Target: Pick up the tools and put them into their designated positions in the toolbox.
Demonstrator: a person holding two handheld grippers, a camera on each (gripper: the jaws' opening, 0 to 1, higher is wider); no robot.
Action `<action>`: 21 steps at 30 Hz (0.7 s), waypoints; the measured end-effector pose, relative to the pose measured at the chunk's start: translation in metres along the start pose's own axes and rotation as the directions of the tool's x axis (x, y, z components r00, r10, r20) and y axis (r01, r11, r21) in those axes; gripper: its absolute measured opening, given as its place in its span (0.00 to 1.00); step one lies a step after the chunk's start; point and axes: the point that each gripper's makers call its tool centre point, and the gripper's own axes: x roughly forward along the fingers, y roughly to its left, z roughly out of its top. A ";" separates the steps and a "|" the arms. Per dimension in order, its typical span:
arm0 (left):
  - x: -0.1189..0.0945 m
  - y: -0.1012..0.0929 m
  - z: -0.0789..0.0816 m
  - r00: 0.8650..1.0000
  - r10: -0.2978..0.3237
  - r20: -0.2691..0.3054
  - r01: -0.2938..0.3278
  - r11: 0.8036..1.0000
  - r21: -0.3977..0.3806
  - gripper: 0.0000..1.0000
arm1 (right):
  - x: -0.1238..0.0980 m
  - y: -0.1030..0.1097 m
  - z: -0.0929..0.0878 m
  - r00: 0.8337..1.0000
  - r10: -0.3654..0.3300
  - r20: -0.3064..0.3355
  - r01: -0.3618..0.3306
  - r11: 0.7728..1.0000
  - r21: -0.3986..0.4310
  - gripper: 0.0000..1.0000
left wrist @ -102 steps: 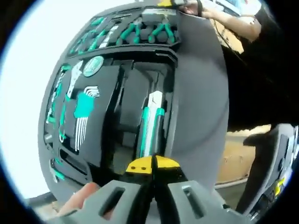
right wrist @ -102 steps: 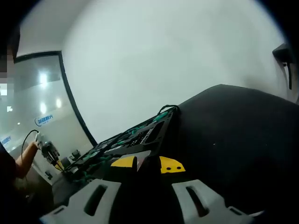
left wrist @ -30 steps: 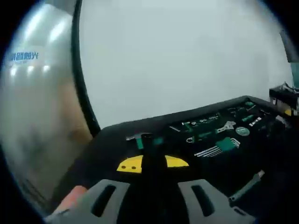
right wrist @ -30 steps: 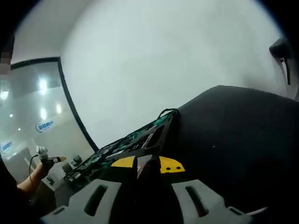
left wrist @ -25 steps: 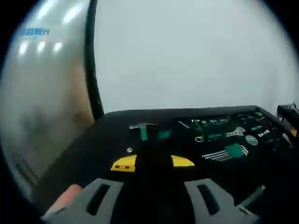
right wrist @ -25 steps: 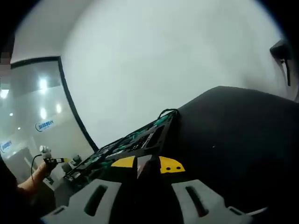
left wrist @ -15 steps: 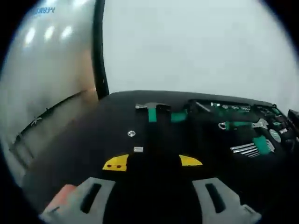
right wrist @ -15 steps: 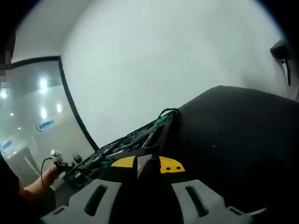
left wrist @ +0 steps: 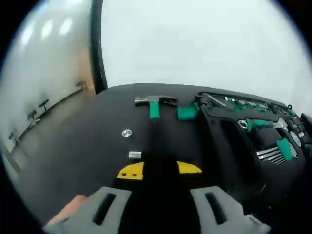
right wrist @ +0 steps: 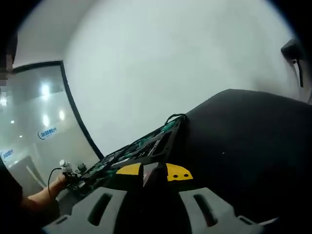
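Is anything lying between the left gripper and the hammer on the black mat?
Nothing blocks it. The left gripper points at the hammer; two small silver sockets lie left of that line, the toolbox to its right.

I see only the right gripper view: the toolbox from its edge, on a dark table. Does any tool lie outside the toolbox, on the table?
Observer: Yes. In the left gripper view a hammer with a green handle lies flat on the table, beside the toolbox.
Operator: Is anything else loose near it?
Observer: Two small metal parts, one round and one short and cylindrical, lie on the table between the hammer's head and the left tool.
Operator: How stands the left tool?
Observer: Its jaws are apart and point along the hammer's handle toward the head.
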 end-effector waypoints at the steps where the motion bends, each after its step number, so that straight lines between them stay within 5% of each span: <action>1: -0.001 0.000 0.000 1.000 -0.003 0.016 0.003 1.000 -0.010 0.16 | 0.000 0.000 0.000 1.000 0.000 0.000 0.000 1.000 0.000 0.15; 7: -0.021 0.010 -0.010 1.000 -0.001 0.011 0.002 0.996 -0.093 0.15 | 0.000 0.000 0.000 1.000 0.000 0.000 0.000 1.000 0.001 0.15; 8: -0.024 0.003 -0.001 0.997 -0.037 0.074 0.045 0.993 -0.113 0.15 | 0.000 0.000 0.000 1.000 -0.001 0.000 0.001 1.000 0.001 0.15; 13: -0.043 -0.008 0.011 0.998 -0.029 0.064 0.034 0.996 -0.087 0.12 | 0.001 -0.001 0.000 1.000 0.000 0.000 0.000 1.000 0.004 0.15; 15: -0.047 0.003 0.023 0.997 0.032 0.071 -0.029 0.999 -0.038 0.00 | 0.001 -0.001 0.000 1.000 0.000 0.000 0.000 1.000 0.004 0.15; 16: -0.045 -0.001 0.034 0.994 0.008 0.113 0.002 0.996 -0.090 0.00 | 0.001 -0.001 0.000 1.000 -0.001 0.000 0.001 1.000 0.004 0.14; 18: -0.036 -0.007 0.037 0.997 -0.028 0.071 0.033 0.996 -0.084 0.00 | 0.001 -0.001 0.000 1.000 -0.001 0.001 0.001 1.000 0.005 0.14; 21: -0.016 -0.006 0.037 0.999 0.030 -0.016 -0.028 0.994 0.109 0.05 | 0.001 -0.001 0.001 1.000 -0.001 0.001 0.001 1.000 0.008 0.14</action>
